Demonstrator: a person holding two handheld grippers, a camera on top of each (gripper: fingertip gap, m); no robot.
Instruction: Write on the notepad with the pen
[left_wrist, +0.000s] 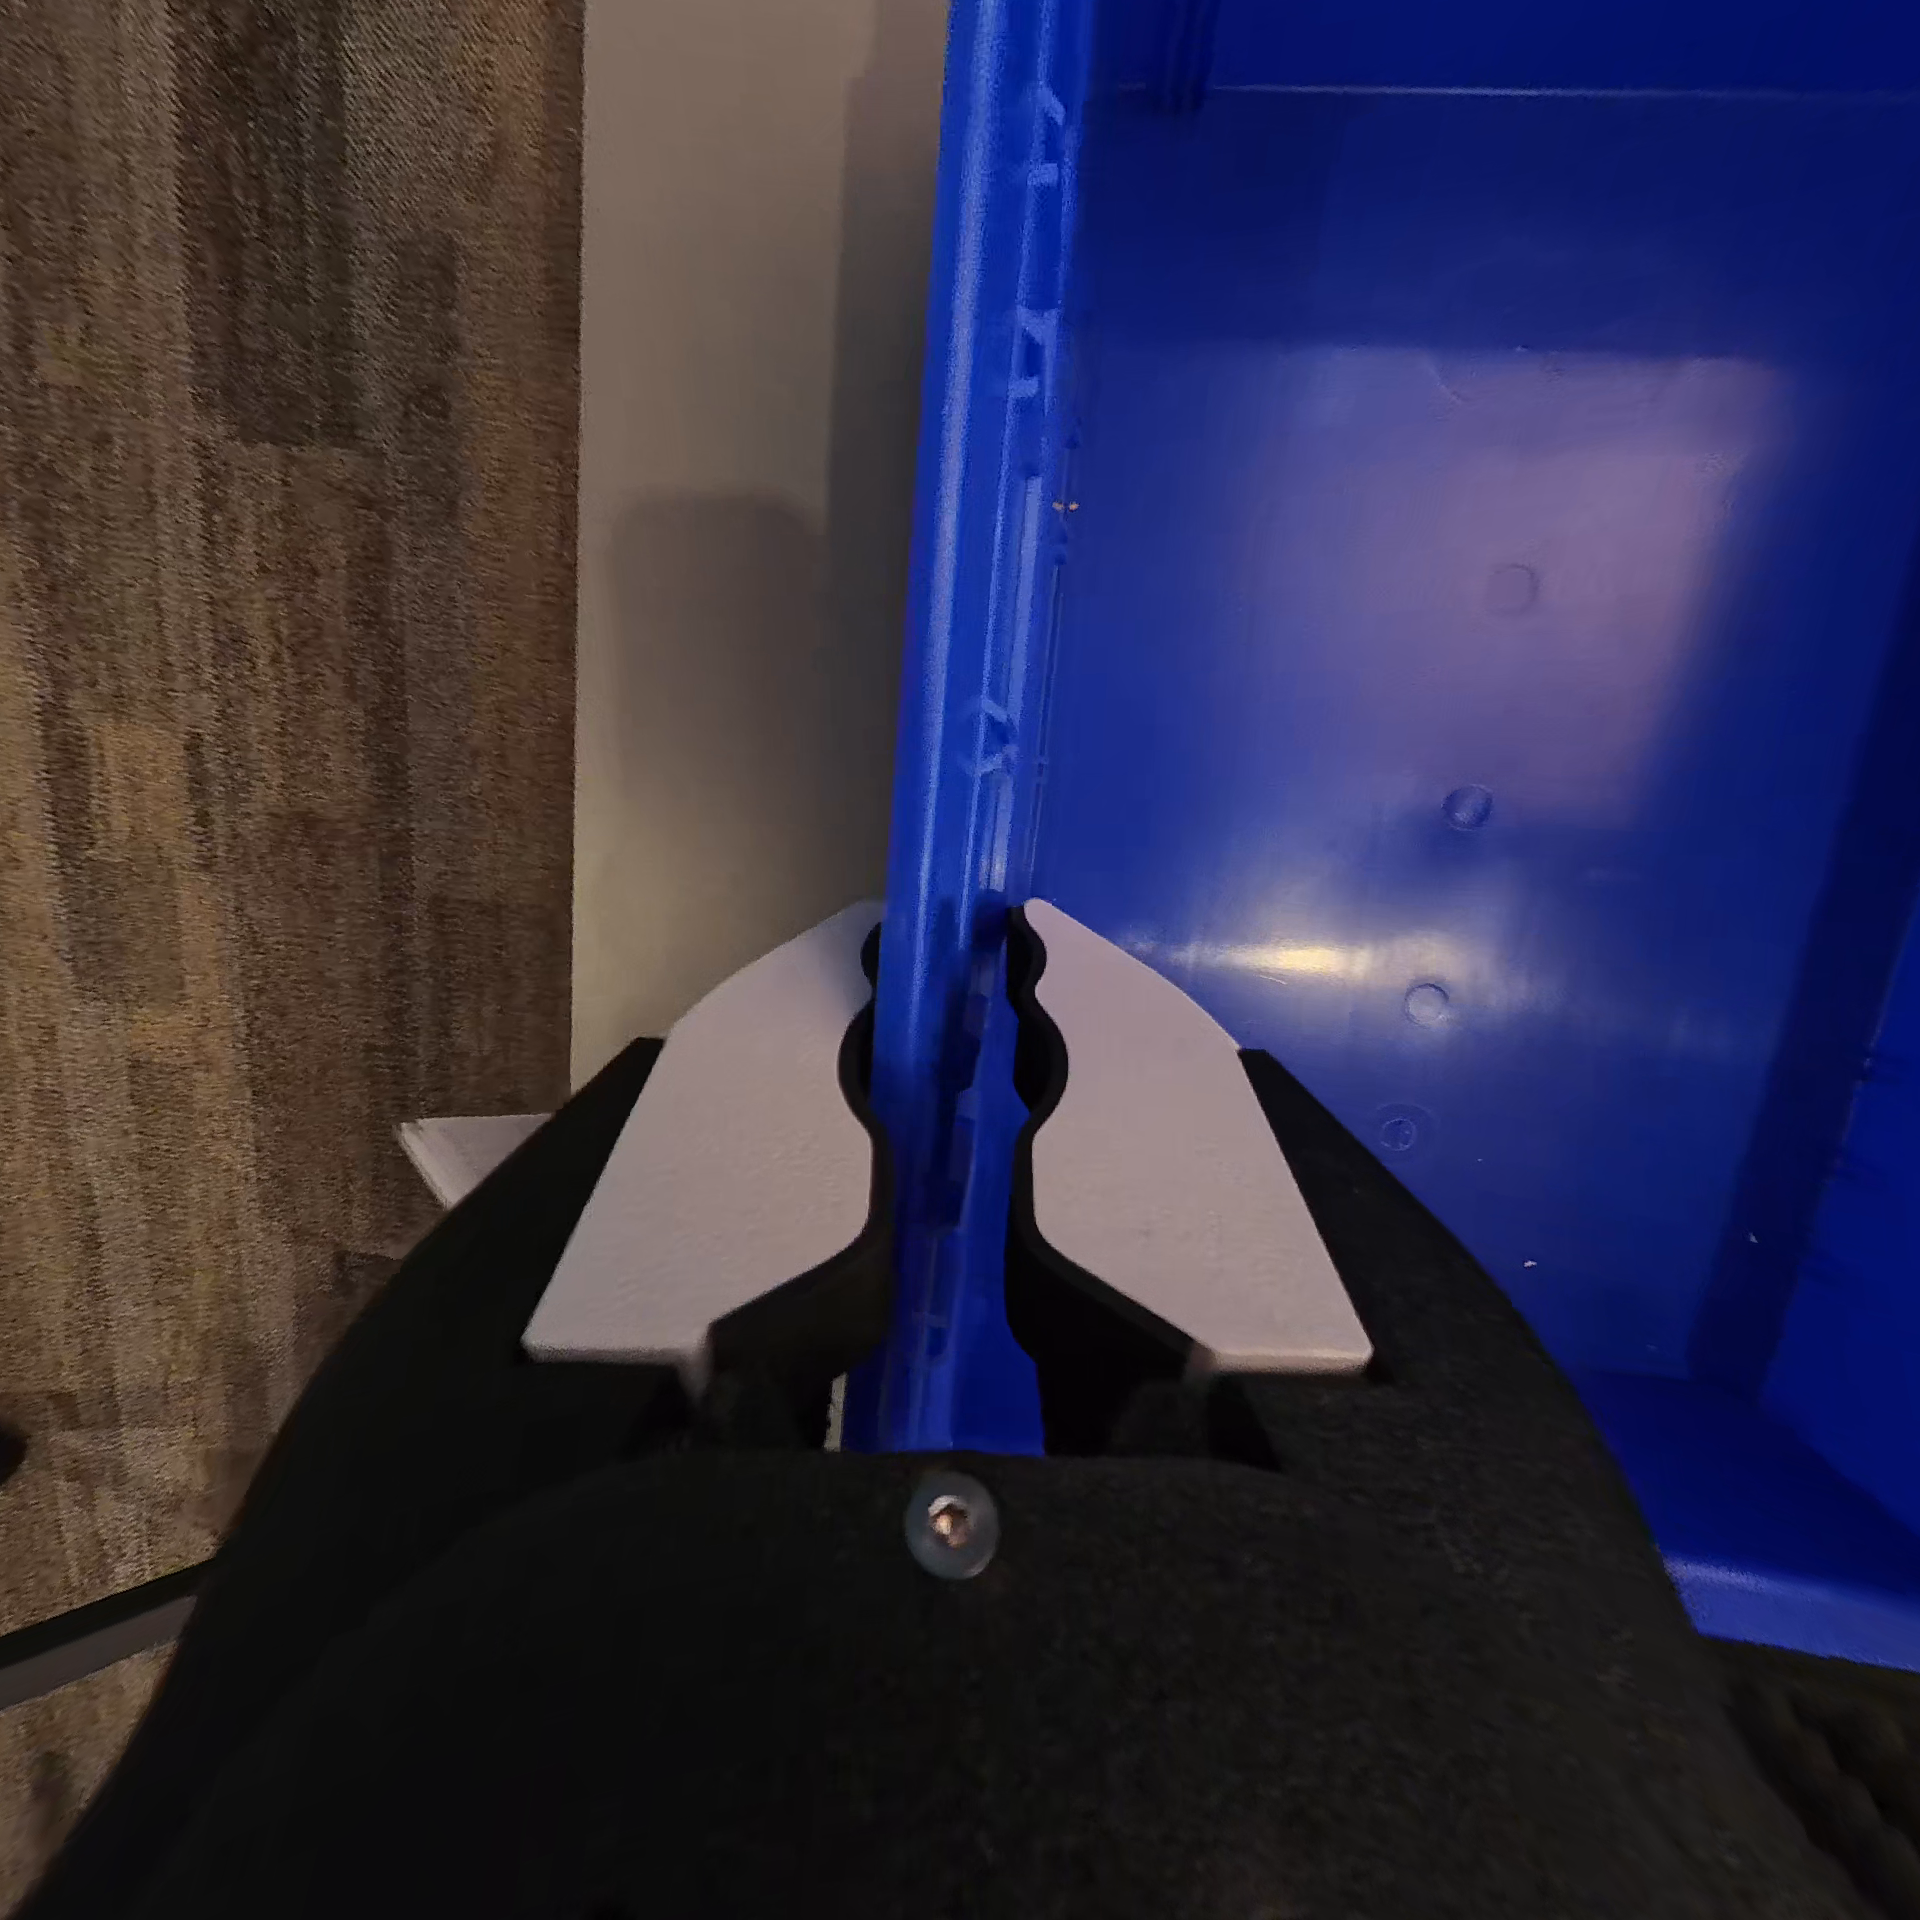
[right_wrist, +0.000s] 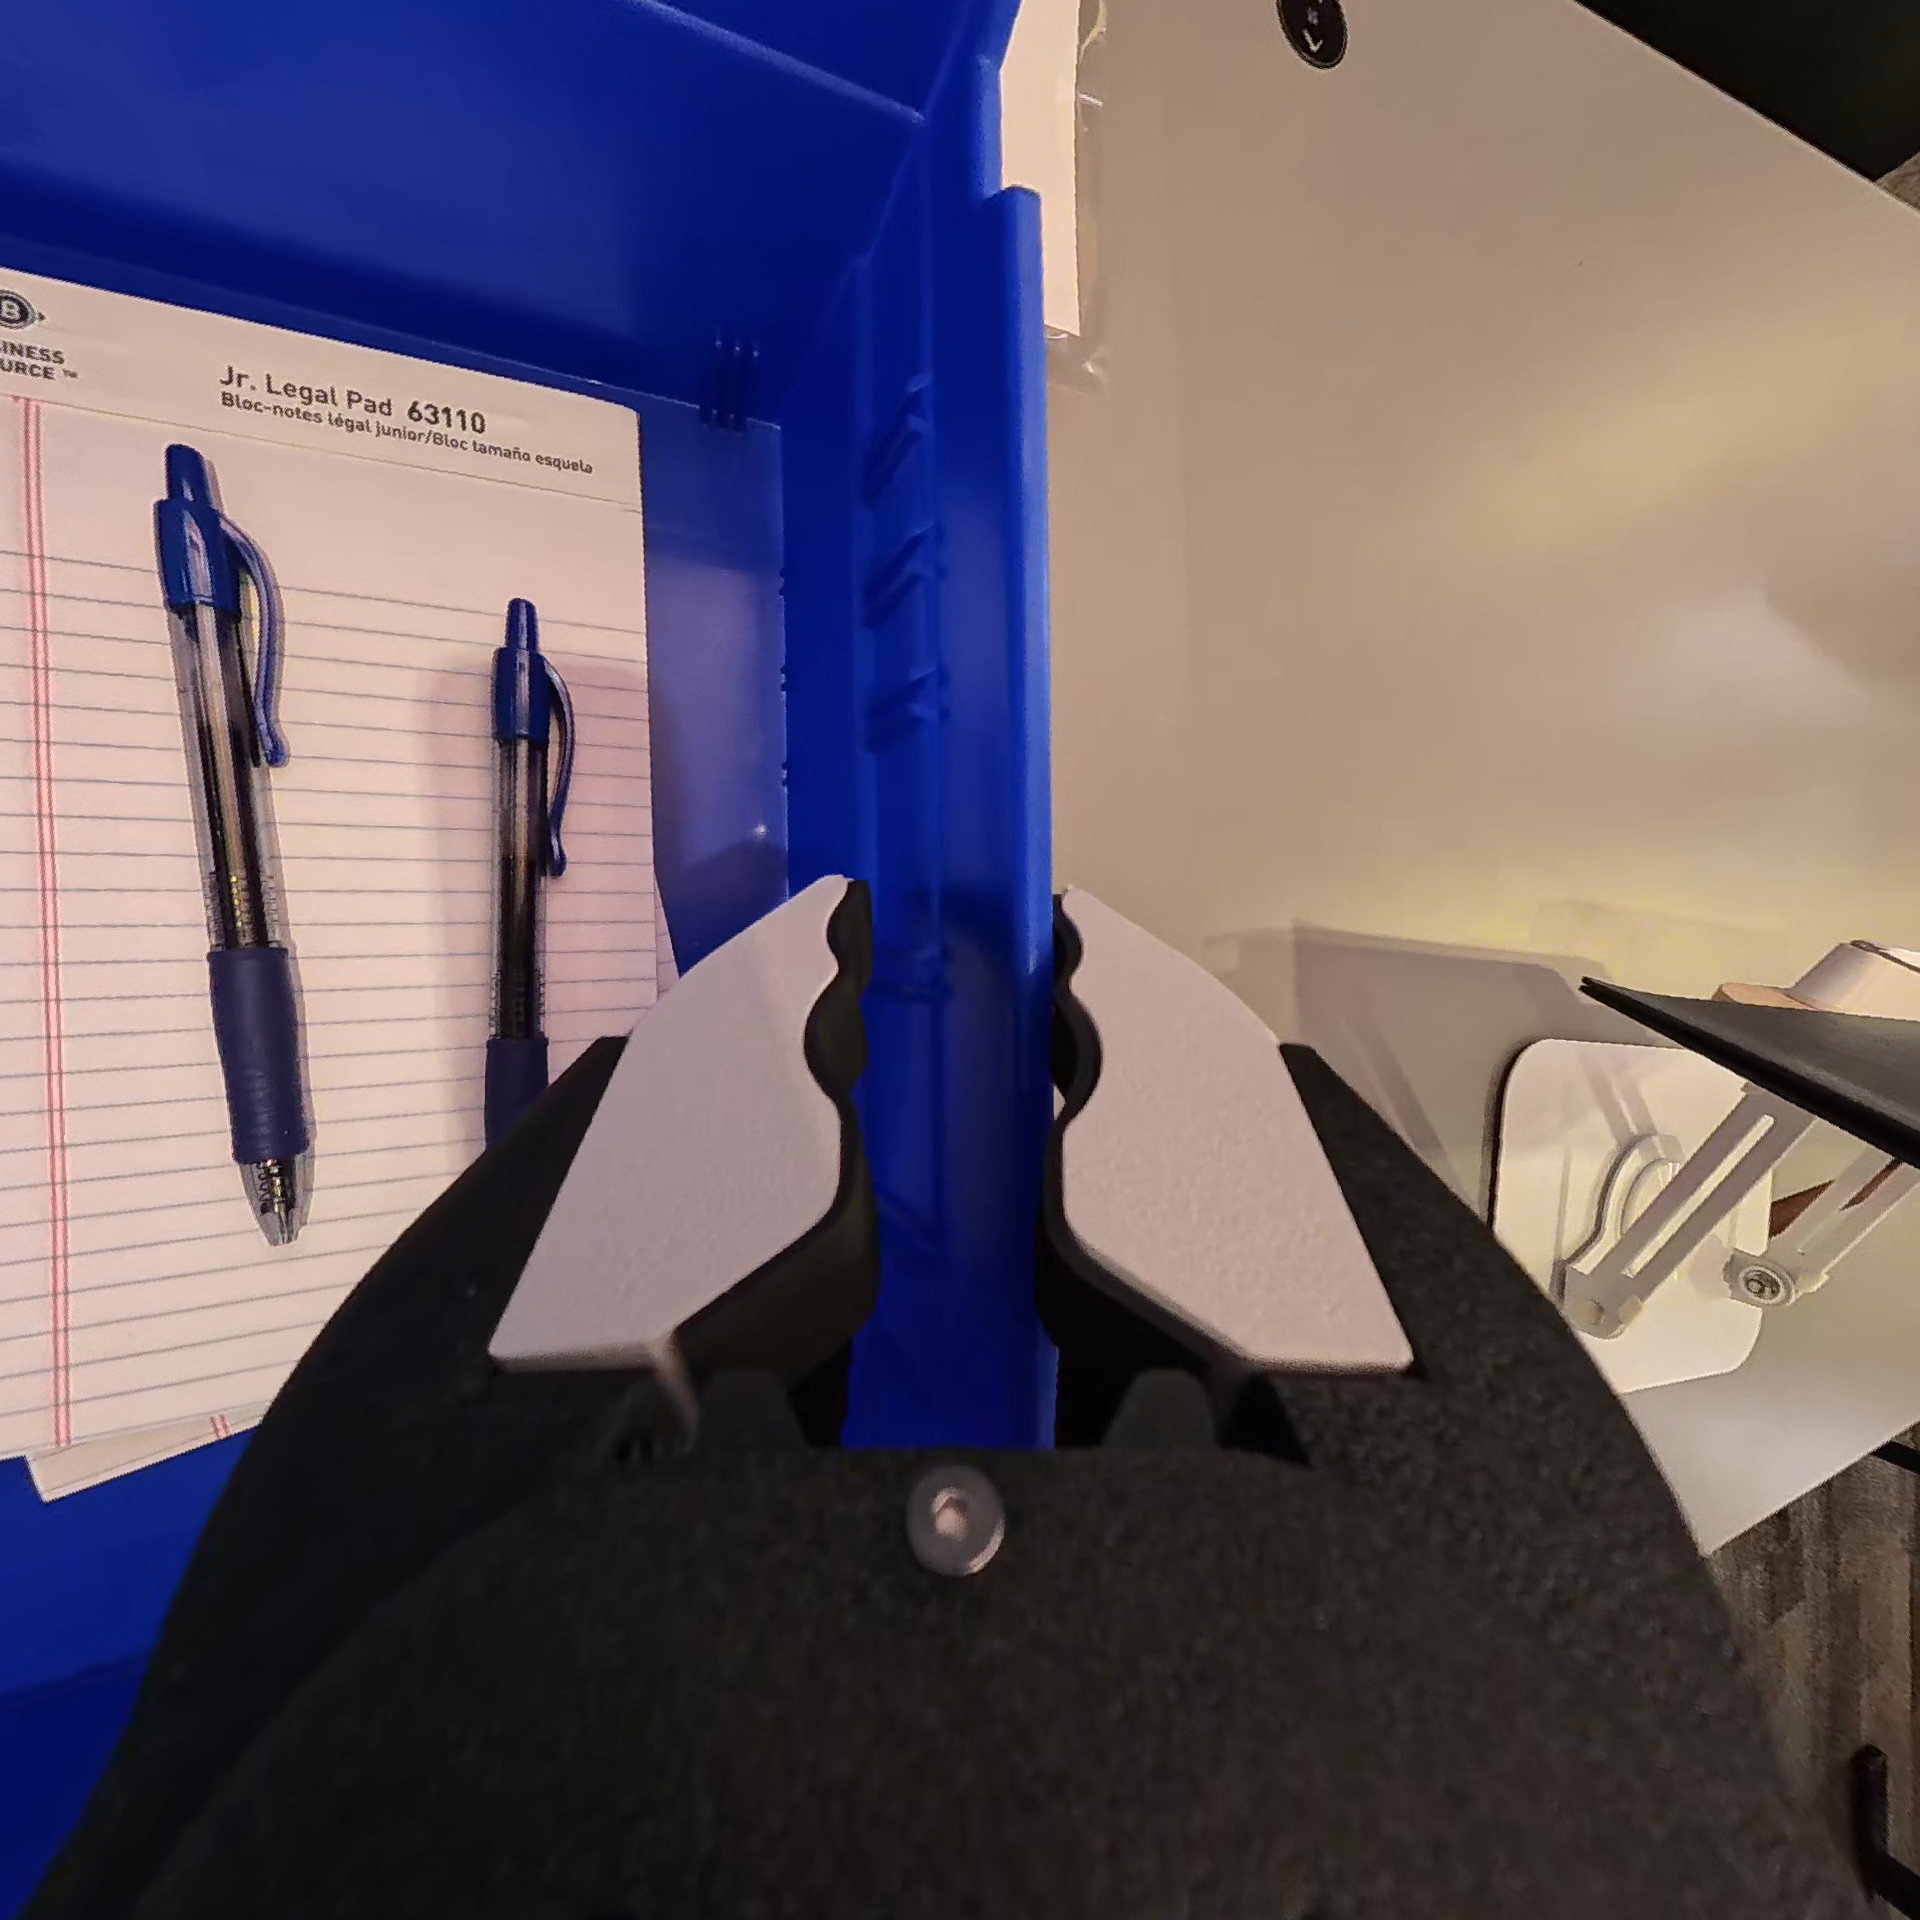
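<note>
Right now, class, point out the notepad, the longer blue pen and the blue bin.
notepad (right_wrist: 416, 1039): right wrist view, bare lined page between the pens.
longer blue pen (right_wrist: 260, 1049): right wrist view, dark rubber grip.
blue bin (right_wrist: 956, 623): right wrist view, side wall.

My left gripper (left_wrist: 940, 1039) has its jaws closed on the left wall of a blue plastic bin (left_wrist: 1351, 935), one white finger (left_wrist: 727, 1164) outside and the other inside. The wall runs straight up between my pads. The bin's inside is bare where I can see it, glossy, with a pale sheen and a few round moulded marks. Left of the bin lies a pale desk (left_wrist: 717, 520), then brown patterned carpet (left_wrist: 260, 623). A white edge by my outer finger is perhaps paper.
</note>
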